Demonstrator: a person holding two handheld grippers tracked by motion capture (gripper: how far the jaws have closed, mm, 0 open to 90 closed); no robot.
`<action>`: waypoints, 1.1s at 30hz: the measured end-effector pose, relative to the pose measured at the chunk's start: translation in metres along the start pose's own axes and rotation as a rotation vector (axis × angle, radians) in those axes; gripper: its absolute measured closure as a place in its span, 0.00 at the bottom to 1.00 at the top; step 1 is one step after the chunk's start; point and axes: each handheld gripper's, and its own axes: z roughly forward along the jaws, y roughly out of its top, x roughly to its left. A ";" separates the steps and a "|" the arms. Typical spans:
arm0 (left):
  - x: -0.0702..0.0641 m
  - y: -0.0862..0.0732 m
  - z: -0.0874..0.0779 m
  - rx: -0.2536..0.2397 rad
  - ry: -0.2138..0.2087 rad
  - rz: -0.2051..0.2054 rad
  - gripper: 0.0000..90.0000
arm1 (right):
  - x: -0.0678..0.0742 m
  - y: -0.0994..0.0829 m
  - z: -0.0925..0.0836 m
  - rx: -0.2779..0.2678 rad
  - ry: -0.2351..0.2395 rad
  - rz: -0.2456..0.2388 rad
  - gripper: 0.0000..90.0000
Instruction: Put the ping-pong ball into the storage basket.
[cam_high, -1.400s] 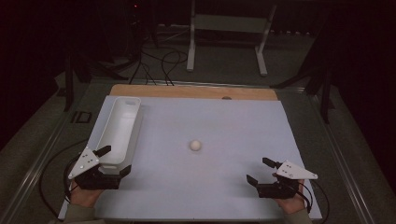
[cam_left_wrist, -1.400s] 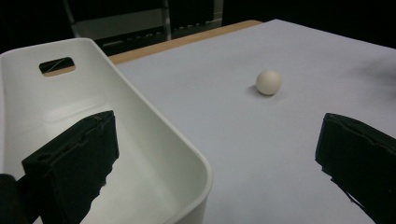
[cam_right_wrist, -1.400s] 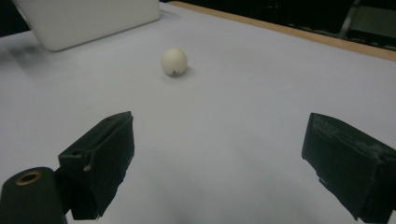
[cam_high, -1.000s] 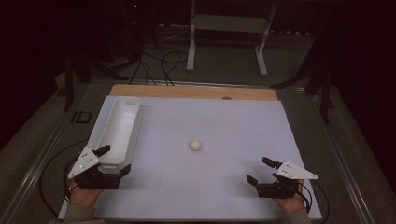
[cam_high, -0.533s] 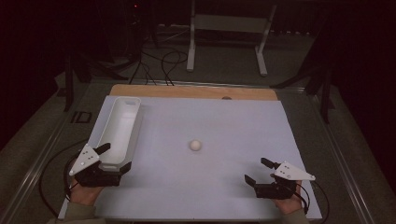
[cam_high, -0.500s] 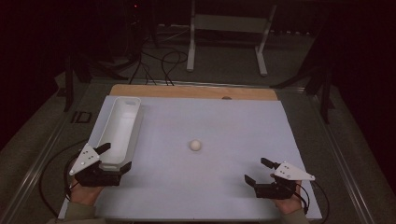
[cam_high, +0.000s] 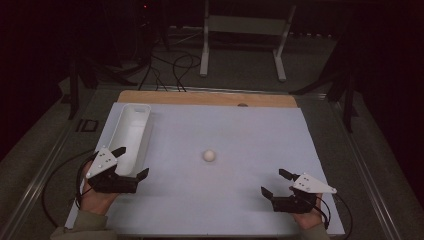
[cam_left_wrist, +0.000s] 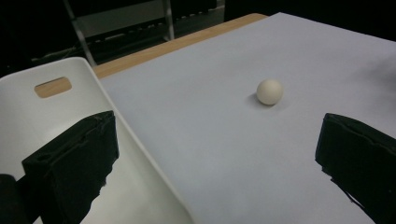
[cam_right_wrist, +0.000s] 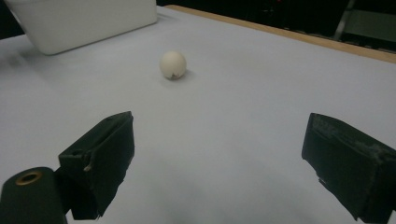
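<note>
A small cream ball (cam_high: 209, 155) (cam_left_wrist: 269, 91) (cam_right_wrist: 173, 65) rests near the middle of the white tabletop (cam_high: 225, 130). A long white bin (cam_high: 131, 135) (cam_left_wrist: 42, 121) (cam_right_wrist: 84, 18) lies along the table's left side. My left gripper (cam_high: 131, 162) (cam_left_wrist: 215, 163) is open at the bin's near end, one jaw over the bin's inside, the other over the table. At the front right my right gripper (cam_high: 276, 183) (cam_right_wrist: 219, 163) stands open, low over the table, with the ball well ahead of it. Neither holds anything.
A wooden strip (cam_high: 207, 98) runs along the table's far edge. Beyond it are a white metal stand (cam_high: 245, 30) and cables (cam_high: 170, 65) on the dark floor. A cable (cam_high: 52, 185) trails off the left gripper.
My right gripper has shifted slightly left and toward the table's front. The left gripper, the ball and the bin have barely moved.
</note>
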 end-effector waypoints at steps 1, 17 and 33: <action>0.000 0.002 0.001 0.003 0.000 0.000 0.00 | 0.000 0.000 0.000 -0.002 -0.002 0.001 0.10; -0.006 0.024 0.022 0.078 -0.023 0.009 0.00 | -0.003 -0.001 0.000 0.001 -0.009 0.015 0.09; -0.011 0.042 0.043 0.150 -0.043 0.046 0.00 | -0.004 -0.001 -0.001 0.000 -0.013 0.022 0.09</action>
